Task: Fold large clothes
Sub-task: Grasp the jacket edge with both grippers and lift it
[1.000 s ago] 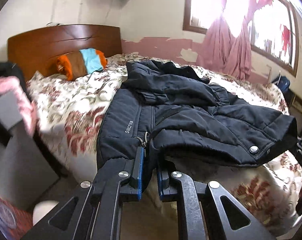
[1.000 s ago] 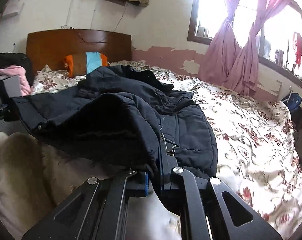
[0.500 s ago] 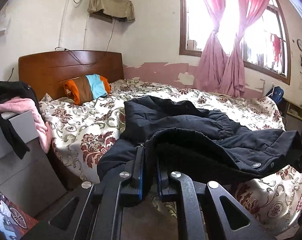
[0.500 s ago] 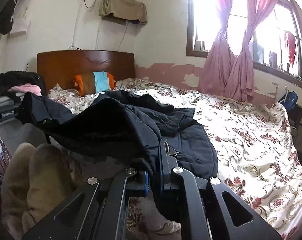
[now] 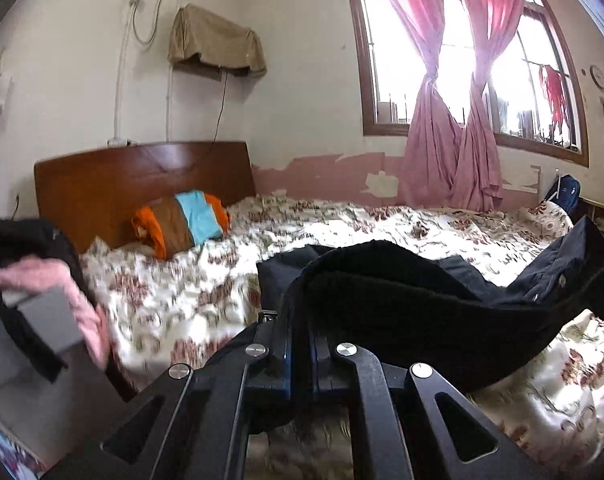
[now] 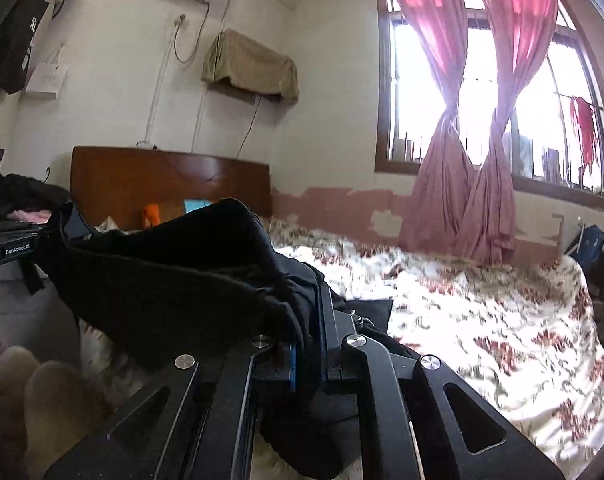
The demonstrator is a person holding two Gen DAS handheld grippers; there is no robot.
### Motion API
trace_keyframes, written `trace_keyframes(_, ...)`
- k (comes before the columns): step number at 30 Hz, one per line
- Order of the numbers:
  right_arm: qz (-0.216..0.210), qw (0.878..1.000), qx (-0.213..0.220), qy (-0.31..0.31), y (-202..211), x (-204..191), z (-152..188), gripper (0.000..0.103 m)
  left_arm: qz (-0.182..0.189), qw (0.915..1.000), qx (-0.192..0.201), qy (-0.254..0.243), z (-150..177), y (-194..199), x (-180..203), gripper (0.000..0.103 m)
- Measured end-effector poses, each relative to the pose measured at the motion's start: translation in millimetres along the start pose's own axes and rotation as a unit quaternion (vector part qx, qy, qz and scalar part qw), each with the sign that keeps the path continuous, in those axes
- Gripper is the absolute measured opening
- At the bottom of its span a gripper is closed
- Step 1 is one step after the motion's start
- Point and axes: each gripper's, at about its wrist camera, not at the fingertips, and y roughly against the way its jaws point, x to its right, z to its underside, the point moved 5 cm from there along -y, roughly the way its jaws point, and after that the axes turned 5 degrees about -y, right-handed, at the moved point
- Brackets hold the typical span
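Jacket black, fleece lining up, slung between both hand-held grippers.

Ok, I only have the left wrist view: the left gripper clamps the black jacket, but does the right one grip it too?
Observer: Yes, the right gripper is shut on an edge of the black jacket.
Operator: Anything under the jacket there?
Observer: Two beige fuzzy slippers at lower left.
Operator: And on the wall?
Observer: A black bag hangs high at the left.
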Motion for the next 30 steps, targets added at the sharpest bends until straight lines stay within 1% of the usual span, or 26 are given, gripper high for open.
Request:
trace_keyframes(3,-0.002,1.000,0.007,0.002,-25,1,-7,0.006,-0.006,0.9998,0.007,-0.015,-19,-21,3,0.006)
trace_keyframes(5,-0.010,1.000,0.005,-0.001,-46,3,-8,0.007,-0.006,0.9996,-0.003,-0.027,-31,-41,4,0.006)
trace_keyframes(6,-0.010,1.000,0.006,0.008,-54,4,-8,0.006,-0.005,0.9995,-0.007,-0.030,-35,-47,5,0.006)
trace_keyframes(8,-0.003,1.000,0.014,0.023,-67,5,-8,0.006,-0.002,0.9992,-0.012,-0.038,-43,-63,8,0.006)
trace_keyframes(10,0.001,0.999,0.023,0.029,-81,8,-13,0.006,-0.008,0.9985,-0.009,-0.054,-51,-76,12,0.006)
trace_keyframes(13,0.006,0.999,0.023,0.027,-111,12,-21,0.006,-0.018,0.9966,-0.002,-0.080,-68,-99,19,0.006)
trace_keyframes(15,0.018,0.999,0.027,0.041,-136,14,-24,0.006,-0.020,0.9957,-0.003,-0.090,-78,-116,23,0.006)
trace_keyframes(17,0.030,0.998,0.025,0.050,-160,16,-26,0.006,-0.022,0.9943,0.001,-0.104,-89,-138,27,0.006)
trace_keyframes(19,0.033,0.999,0.015,0.041,-184,20,-30,0.006,-0.026,0.9935,0.002,-0.111,-98,-162,29,0.006)
trace_keyframes(21,0.043,0.999,-0.012,0.024,-213,23,-26,0.006,-0.029,0.9942,0.005,-0.103,-102,-182,31,0.006)
trace_keyframes(24,0.054,0.998,-0.027,0.027,-240,21,-18,0.006,-0.031,0.9968,0.011,-0.073,-99,-210,31,0.006)
trace_keyframes(26,0.060,0.997,-0.032,0.028,-255,24,-19,0.006,-0.030,0.9978,0.016,-0.057,-95,-228,30,0.006)
trace_keyframes(30,0.063,0.996,-0.053,0.023,-286,29,-27,0.006,-0.031,0.9978,0.019,-0.055,-93,-261,28,0.006)
